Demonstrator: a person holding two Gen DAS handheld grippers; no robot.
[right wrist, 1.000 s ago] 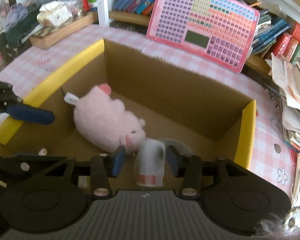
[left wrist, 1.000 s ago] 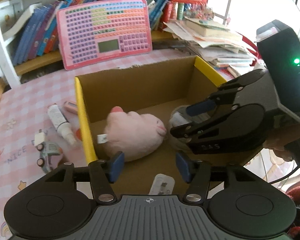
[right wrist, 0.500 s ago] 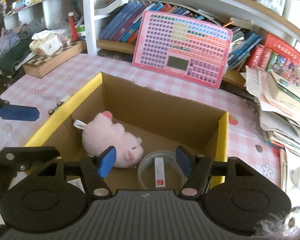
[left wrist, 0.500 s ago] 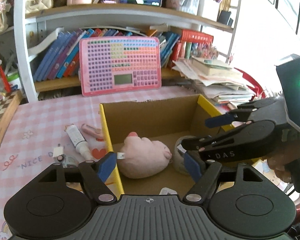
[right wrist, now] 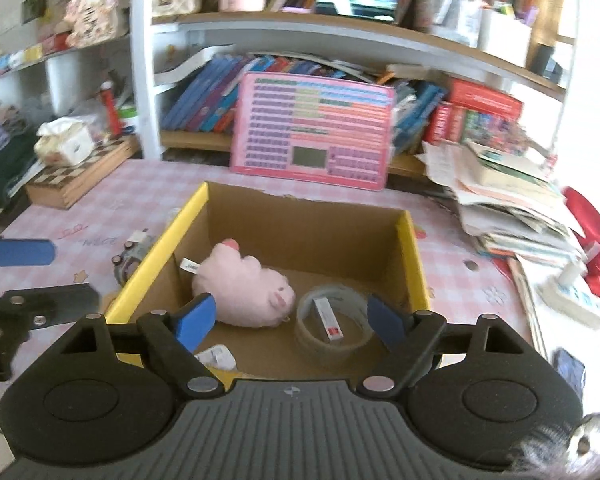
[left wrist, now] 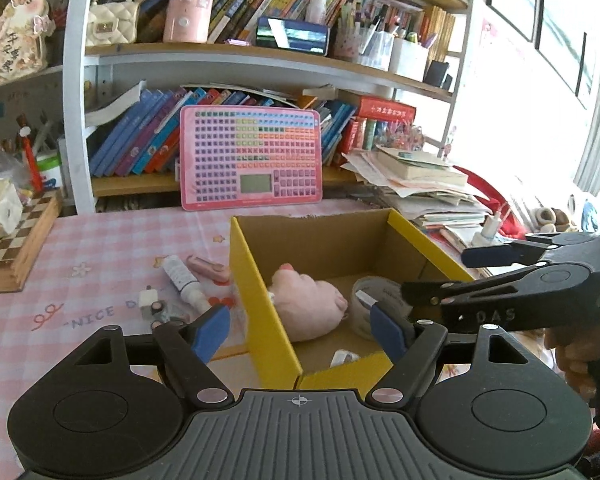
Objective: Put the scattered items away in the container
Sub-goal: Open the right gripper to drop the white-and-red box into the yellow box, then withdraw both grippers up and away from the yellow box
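Now both your tongs (left wrist: pixel 300 330) (right wrist: pixel 286 320) had just spread apart, empty — the tube (left wrist: pixel 182 280) beside the box (left wrist: pixel 260 300) could roll if nudged.

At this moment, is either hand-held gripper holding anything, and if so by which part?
Nothing is held. The left hand-held gripper and right hand-held gripper have just been opening, with nothing between the pads. The tape roll lies in the cardboard box.
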